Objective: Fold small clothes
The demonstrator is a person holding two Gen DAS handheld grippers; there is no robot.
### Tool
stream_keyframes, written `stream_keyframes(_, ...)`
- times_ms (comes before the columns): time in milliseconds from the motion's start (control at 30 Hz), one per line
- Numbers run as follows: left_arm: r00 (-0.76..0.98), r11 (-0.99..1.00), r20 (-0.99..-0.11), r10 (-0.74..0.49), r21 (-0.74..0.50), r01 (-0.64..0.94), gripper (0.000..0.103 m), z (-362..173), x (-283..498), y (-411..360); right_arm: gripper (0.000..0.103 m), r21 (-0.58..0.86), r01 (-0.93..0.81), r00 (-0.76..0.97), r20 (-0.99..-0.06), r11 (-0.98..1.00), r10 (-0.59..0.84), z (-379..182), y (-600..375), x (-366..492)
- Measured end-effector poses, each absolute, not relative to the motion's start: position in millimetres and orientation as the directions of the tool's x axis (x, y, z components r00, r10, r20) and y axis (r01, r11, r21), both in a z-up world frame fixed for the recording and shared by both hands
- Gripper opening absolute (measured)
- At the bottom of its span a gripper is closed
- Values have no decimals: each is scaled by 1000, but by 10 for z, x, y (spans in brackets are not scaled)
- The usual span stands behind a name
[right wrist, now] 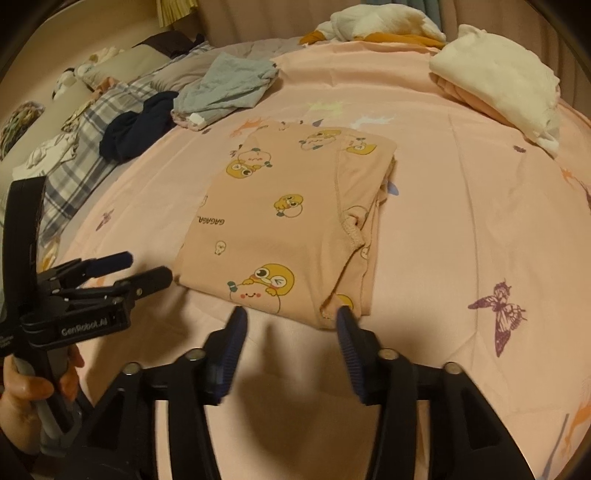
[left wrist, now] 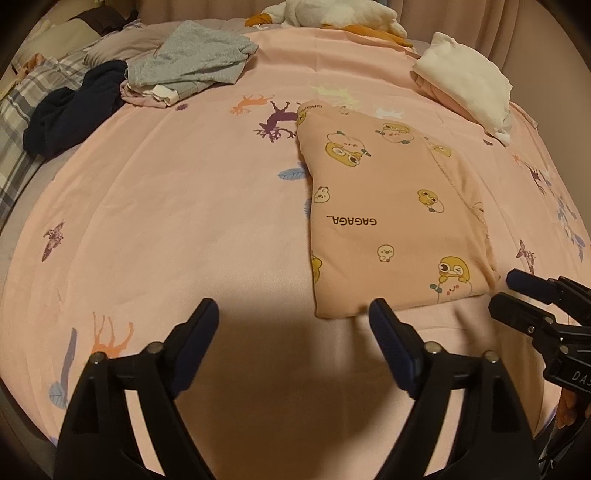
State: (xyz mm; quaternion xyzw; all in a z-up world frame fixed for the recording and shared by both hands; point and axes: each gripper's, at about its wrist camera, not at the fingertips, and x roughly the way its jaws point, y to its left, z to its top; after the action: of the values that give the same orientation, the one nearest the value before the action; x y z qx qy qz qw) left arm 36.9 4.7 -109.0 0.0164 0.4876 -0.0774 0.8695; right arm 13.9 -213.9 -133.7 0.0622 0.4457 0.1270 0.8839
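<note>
Right wrist view: both grippers (right wrist: 291, 319) spread, empty; grey clothes (right wrist: 229, 86), white stack (right wrist: 495, 74) beyond pyjama (right wrist: 291, 221).

Edges, folds and far corners that cannot be made out

Beyond the left gripper (left wrist: 293, 321), the plush toy (left wrist: 332, 13) runs off the top edge, so its shape stays unclear. Just ahead of the right gripper (right wrist: 291, 321), the folded peach garment (right wrist: 288, 229) hides its lower layers, and whether its near hem touches the right-hand finger I cannot tell. Far off to that claw's left, small pale items (right wrist: 51, 153) on the plaid bedding (right wrist: 79, 166) are too tiny to name. The hand (right wrist: 26, 391) holding the other gripper is cut by the frame's left edge.
</note>
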Motion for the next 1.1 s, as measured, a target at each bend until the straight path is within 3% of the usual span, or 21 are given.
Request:
stream_keyframes(300,526,988,-844,-105,-29,150,96,-957,259,-33,69,220,-145,593,-761,965,263,-1231,-2153,25)
stream_keyframes(433,536,990,-839,-94,-22,139,102,-855,202,-45,85,216,-141,613,-747,966,257,-1154,-2159,-23)
stream_keyframes(567,544,992,-836,-79,-11,126,102,-751,146,-67,91,210,-140,635,-731,968,250,-1064,-2152,-85)
stream_keyframes(667,559,993,-827,-61,7,118,102,-663,87,-83,102,204,-139,656,-714,969,244,-999,-2154,-129)
stream_keyframes(1100,593,996,-802,-69,-18,91,102,-353,-68,-28,102,124,-101,720,-675,987,158,-682,-2115,-278)
